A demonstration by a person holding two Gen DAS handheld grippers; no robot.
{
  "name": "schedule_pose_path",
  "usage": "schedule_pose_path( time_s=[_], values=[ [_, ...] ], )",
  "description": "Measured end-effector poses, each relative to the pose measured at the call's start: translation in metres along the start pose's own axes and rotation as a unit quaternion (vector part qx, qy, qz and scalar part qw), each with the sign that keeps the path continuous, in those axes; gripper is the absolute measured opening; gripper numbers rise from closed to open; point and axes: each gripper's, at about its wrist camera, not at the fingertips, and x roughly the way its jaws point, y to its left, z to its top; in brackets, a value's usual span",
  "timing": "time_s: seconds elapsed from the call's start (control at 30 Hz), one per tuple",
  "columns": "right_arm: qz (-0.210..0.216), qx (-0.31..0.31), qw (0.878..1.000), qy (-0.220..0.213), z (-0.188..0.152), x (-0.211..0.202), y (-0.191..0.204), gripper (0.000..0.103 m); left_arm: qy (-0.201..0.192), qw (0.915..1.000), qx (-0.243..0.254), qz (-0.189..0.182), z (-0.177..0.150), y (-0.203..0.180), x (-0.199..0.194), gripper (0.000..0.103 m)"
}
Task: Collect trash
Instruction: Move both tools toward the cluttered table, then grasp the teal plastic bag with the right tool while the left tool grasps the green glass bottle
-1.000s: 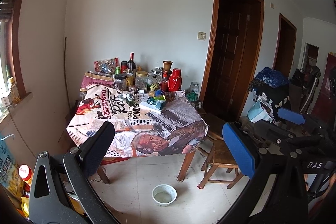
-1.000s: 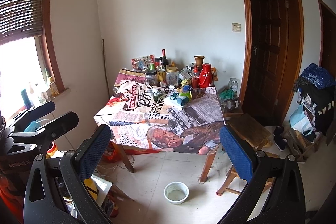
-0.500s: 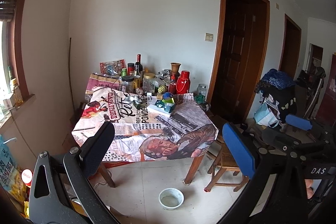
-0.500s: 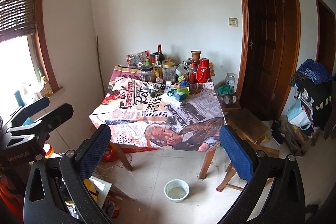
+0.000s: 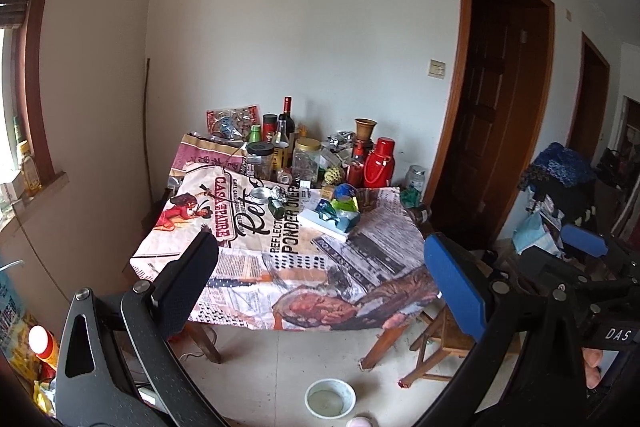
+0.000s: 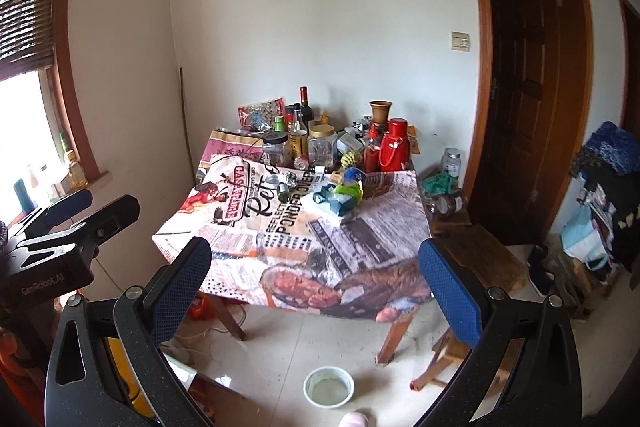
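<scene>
From the left wrist, the left gripper [image 5: 320,267] stands spread and empty, the crumpled wrappers [image 5: 338,209] on the table [image 5: 256,275] lying at twelve o'clock, well beyond its tips. From the right wrist, the right gripper [image 6: 316,263], likewise splayed and empty, has the same wrappers [image 6: 340,195] at about twelve o'clock; neither looks clearly nearer.

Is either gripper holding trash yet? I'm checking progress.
No: the left gripper and right gripper both hang open and empty, short of the table.
</scene>
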Motion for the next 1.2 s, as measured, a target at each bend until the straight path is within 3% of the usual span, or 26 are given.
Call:
schedule_pose_path(
  time_s=[0.27, 0.47, 0.6, 0.93, 1.2],
  values=[
    [0.028, -0.017, 0.999, 0.01, 0.045, 0.062, -0.055, 0.103, 0.008, 0.9986, -0.047, 0.022, 0.044, -0.028, 0.092, 0.103],
    [0.039, -0.019, 0.999, 0.027, 0.065, 0.111, -0.084, 0.103, 0.026, 0.9963, -0.065, 0.051, 0.054, -0.038, 0.153, 0.103],
    [0.042, -0.012, 0.998, 0.05, 0.071, 0.146, -0.099, 0.103, 0.059, 0.9931, -0.076, 0.067, 0.053, -0.033, 0.194, 0.103],
    [0.017, 0.029, 0.991, 0.133, 0.064, 0.245, -0.109, 0.103, 0.137, 0.9826, -0.086, 0.092, 0.034, 0.018, 0.301, 0.103],
    [0.008, 0.095, 0.971, 0.217, 0.057, 0.35, -0.096, 0.103, 0.204, 0.9737, -0.061, 0.08, 0.029, 0.077, 0.418, 0.103]
  ],
)
